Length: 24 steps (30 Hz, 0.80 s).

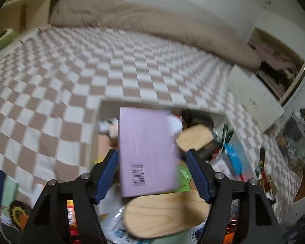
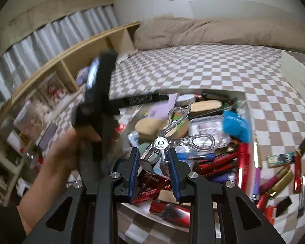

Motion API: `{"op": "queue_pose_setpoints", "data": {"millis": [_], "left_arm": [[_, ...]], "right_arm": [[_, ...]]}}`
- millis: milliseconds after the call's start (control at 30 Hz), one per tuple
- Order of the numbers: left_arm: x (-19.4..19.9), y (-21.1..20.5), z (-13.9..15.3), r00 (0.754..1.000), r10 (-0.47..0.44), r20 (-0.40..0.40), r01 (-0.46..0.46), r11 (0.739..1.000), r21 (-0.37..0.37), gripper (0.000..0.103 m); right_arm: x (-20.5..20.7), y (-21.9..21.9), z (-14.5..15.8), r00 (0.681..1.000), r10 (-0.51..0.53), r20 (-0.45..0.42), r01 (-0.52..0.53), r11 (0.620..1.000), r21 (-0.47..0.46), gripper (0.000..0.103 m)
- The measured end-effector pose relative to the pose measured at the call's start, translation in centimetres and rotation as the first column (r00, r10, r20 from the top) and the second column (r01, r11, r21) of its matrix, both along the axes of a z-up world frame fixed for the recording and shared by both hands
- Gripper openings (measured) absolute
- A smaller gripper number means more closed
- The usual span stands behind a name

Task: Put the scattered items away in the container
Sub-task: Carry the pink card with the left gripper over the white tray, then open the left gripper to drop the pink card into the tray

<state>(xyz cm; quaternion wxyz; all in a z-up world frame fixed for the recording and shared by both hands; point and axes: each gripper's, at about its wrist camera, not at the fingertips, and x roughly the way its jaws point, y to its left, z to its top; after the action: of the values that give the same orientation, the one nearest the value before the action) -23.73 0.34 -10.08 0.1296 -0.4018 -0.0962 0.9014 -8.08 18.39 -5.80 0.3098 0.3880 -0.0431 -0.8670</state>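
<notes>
The scissors (image 2: 173, 134) are clamped by the right gripper (image 2: 154, 170) above the box (image 2: 239, 95); they may slip. A pink carton (image 1: 146, 152), apparently released, lies between the left gripper's (image 1: 152, 172) wide fingers, at twelve o'clock.

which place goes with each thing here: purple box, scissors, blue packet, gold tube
1 purple box
2 scissors
3 blue packet
4 gold tube

a on the bedspread
b gripped in the right tool
c inside the open left tool
d in the container

Pairs: 1-c, 2-b, 3-d, 4-a
</notes>
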Motion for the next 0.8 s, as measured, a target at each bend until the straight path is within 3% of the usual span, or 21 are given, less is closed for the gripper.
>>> {"op": "queue_pose_setpoints", "data": {"millis": [233,467,500,533,567,600,800], "left_arm": [[1.7,-2.3,2.3,0.995,0.055,-0.082,-0.051,0.997,0.055,0.079],[2.6,-2.7,3.7,0.994,0.047,-0.096,-0.038,0.995,0.089,0.079],[2.8,-2.6,3.8,0.994,0.045,-0.100,-0.036,0.996,0.086,0.079],[2.8,-2.6,3.9,0.994,0.042,-0.103,-0.034,0.996,0.084,0.081],[2.9,-2.5,3.9,0.994,0.040,-0.104,-0.032,0.996,0.083,0.084],[3.0,-2.5,3.9,0.994,0.039,-0.106,-0.030,0.996,0.083,0.088],[3.5,-2.1,4.2,0.992,0.034,-0.120,-0.026,0.997,0.071,0.089]], "right_arm": [[0.3,-3.0,-2.5,0.998,0.051,0.031,-0.053,0.994,0.092,0.029],[0.6,-3.7,-4.0,0.998,0.053,0.046,-0.059,0.989,0.138,0.030],[0.6,-3.6,-4.2,0.998,0.045,0.046,-0.051,0.988,0.147,0.033],[0.6,-3.5,-4.3,0.998,0.040,0.047,-0.047,0.987,0.153,0.058],[0.7,-3.3,-4.3,0.999,0.028,0.039,-0.034,0.987,0.159,0.090],[0.9,-3.2,-4.3,0.999,0.019,0.027,-0.023,0.987,0.160,0.098],[1.3,-1.8,-3.4,1.000,-0.012,-0.010,0.014,0.991,0.133,0.100]]}}
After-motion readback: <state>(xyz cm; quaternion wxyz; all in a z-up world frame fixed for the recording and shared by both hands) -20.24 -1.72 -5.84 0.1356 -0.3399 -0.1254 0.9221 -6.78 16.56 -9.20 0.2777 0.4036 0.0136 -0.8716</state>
